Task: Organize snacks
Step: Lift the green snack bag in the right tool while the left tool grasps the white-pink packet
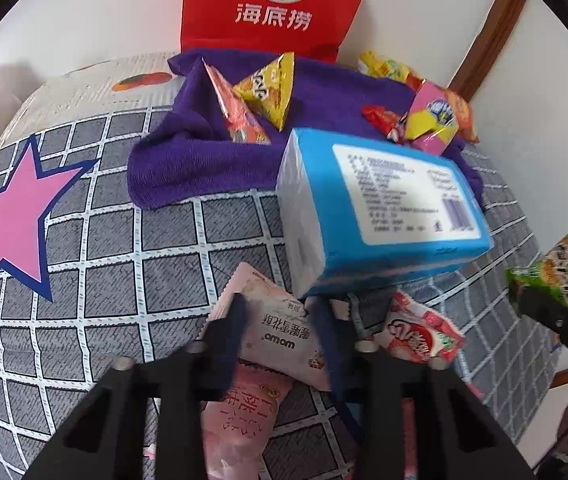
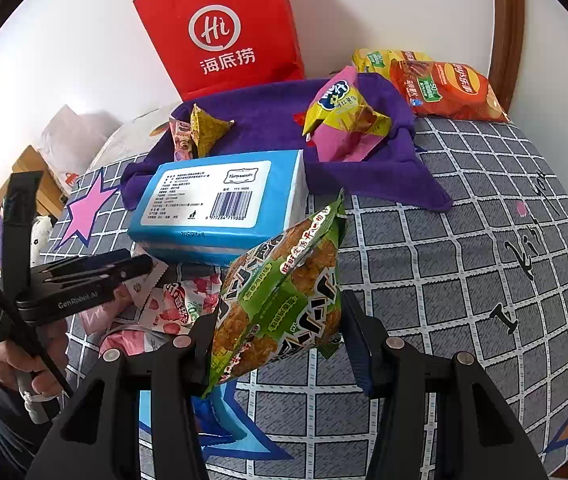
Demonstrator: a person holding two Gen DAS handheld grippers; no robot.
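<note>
Snacks scattered over grey checked bedcover [image 2: 464, 240]. Left gripper [image 1: 280, 320] clamped on pale pink foil packet [image 1: 280, 332], just below blue tissue pack [image 1: 384, 208]. Right gripper [image 2: 280, 332] grips green crinkly snack bag [image 2: 280, 296], lifted off cover. Purple towel [image 2: 272, 120] holds more packets.

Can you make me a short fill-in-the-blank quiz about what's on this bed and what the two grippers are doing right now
1. The right gripper is shut on a ____ snack bag.
2. The left gripper is closed on a pale ____ packet.
3. The triangular snacks lie on a ____ towel.
4. The bag against the wall is ____.

Missing words: green; pink; purple; red
</note>
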